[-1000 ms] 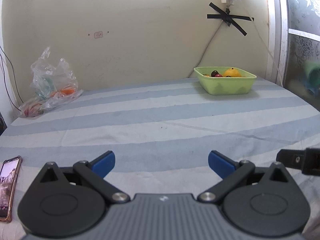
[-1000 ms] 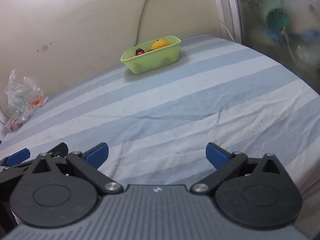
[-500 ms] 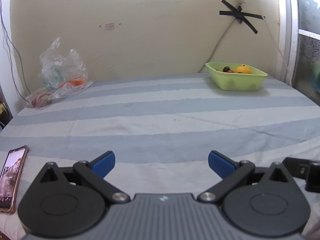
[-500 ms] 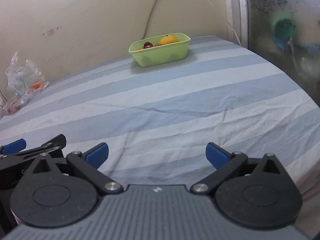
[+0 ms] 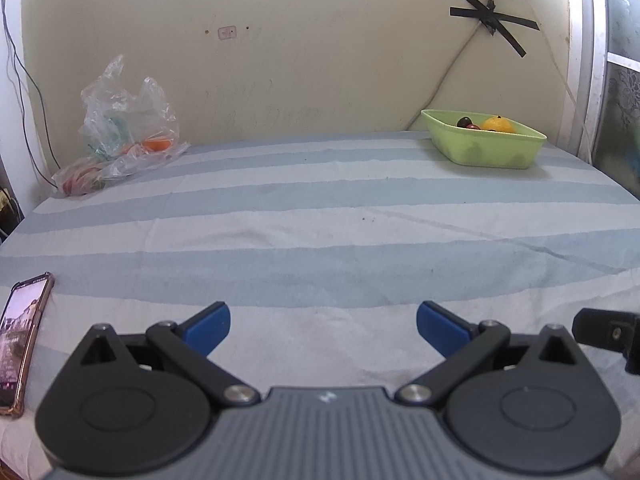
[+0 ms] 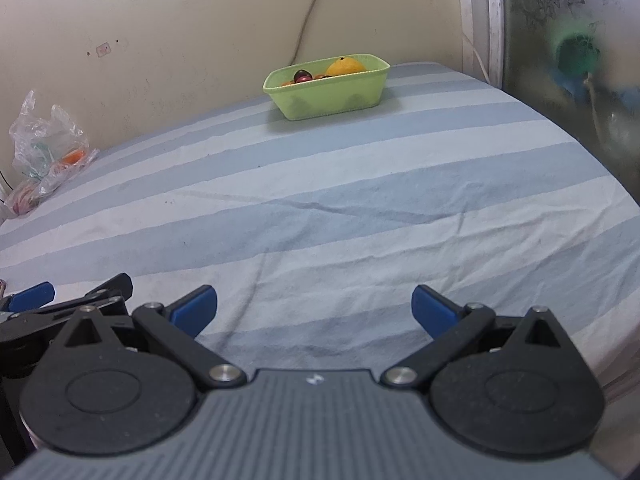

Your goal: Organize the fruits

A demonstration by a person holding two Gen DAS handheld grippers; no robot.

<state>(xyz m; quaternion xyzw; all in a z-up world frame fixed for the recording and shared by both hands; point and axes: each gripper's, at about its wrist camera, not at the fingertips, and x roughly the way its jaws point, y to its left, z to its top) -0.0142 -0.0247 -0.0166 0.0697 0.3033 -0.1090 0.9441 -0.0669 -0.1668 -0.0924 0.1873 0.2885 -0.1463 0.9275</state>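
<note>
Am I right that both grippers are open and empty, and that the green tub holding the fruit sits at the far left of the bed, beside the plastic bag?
Not quite: the green tub sits at the far right, apart from the plastic bag at the far left, as the left wrist view shows. The left gripper and right gripper are indeed open and empty.

Phone lying on striped sheet; black tape cross on wall.
</note>
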